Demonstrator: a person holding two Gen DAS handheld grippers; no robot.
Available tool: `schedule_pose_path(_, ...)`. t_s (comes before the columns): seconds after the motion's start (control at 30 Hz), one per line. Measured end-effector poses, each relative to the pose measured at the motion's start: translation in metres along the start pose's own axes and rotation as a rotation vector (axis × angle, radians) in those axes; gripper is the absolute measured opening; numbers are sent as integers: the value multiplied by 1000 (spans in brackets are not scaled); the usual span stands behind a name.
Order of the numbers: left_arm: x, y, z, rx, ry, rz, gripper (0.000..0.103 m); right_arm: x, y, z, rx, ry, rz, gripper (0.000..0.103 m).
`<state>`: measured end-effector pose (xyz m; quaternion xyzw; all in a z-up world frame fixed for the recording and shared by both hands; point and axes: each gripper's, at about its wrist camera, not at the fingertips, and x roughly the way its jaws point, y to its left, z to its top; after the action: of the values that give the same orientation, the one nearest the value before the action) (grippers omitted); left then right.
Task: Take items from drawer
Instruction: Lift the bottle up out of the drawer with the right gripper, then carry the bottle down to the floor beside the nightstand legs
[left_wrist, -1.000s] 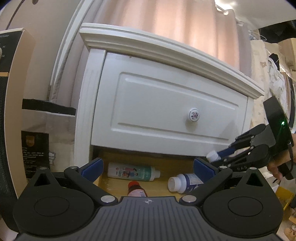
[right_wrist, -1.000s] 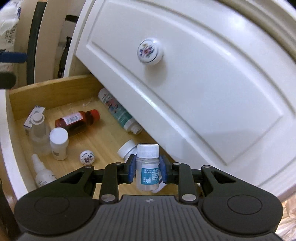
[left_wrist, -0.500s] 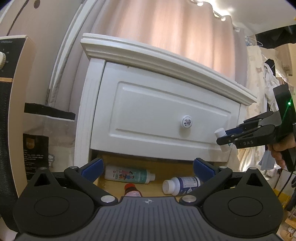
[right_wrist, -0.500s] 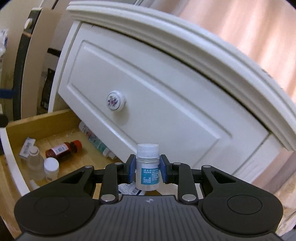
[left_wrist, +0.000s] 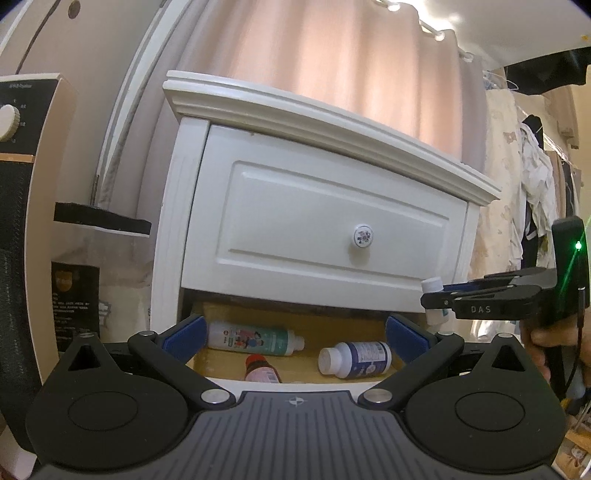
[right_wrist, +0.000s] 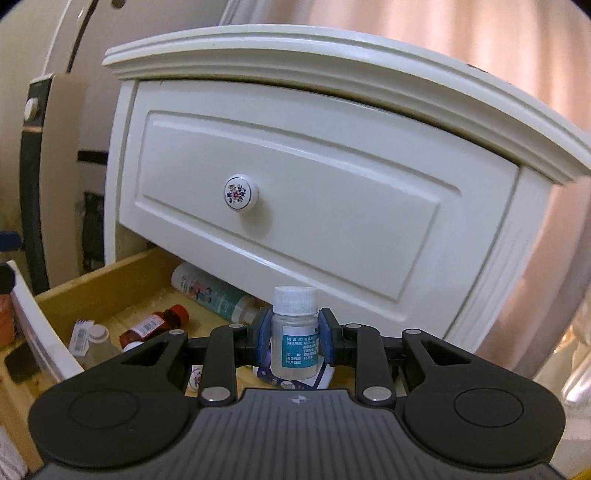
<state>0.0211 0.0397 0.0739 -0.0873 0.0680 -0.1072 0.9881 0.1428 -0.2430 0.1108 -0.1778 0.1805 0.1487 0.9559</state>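
Right gripper (right_wrist: 294, 334) clamped tight on the small white-capped bottle (right_wrist: 294, 341), blue pads pinching its body on both sides, bottle upright with the teal label facing the camera. And it's climbed: a second ago that bottle hung low over the open drawer with the clutter spread beneath it; now the upper drawer front (right_wrist: 314, 206) and its flowered knob (right_wrist: 240, 192) fill the view, and the wooden drawer (right_wrist: 110, 284) has slid down to the lower left. From the left wrist view the bottle sits out at the right, level with the bottom edge of that upper front, clear above the drawer opening, so this one reads as out, carried but not yet set anywhere. The left gripper (left_wrist: 294, 334) stands wide with nothing between its blue pads, hovering in front of the drawer and hardly shifted over the last second. Plenty is left inside: a long teal-labelled bottle (left_wrist: 255, 338) lying along the back, a blue-labelled white bottle (left_wrist: 354, 360) on its side, a brown bottle with a red cap (right_wrist: 153, 325), a clear bottle (right_wrist: 99, 341) beside a small box (right_wrist: 79, 334). My read: one item lifted free, several to go, and the empty left gripper is well placed for the next.
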Motion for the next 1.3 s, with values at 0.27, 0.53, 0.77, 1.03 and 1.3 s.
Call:
schedule_pose_path(0.27,-8,-2,-7,-13,23,12,103,-13,3,-18,121,-73,-35,28)
schedule_pose_path(0.53,-17,-11,-7,0,30,22,103,-29,17,-38,198,-195,-73,28)
schedule_pose_path(0.77,-21,-17,-11,0,33,51,103,-43,30,-56,268,-320,-109,28)
schedule_pose_path(1.03,-21,-27,-18,37,20,121,103,-59,49,-66,268,-439,-165,28)
schedule_pose_path(1.3,-27,-25,-20,29,20,135,103,-82,54,-68,262,-463,-158,28)
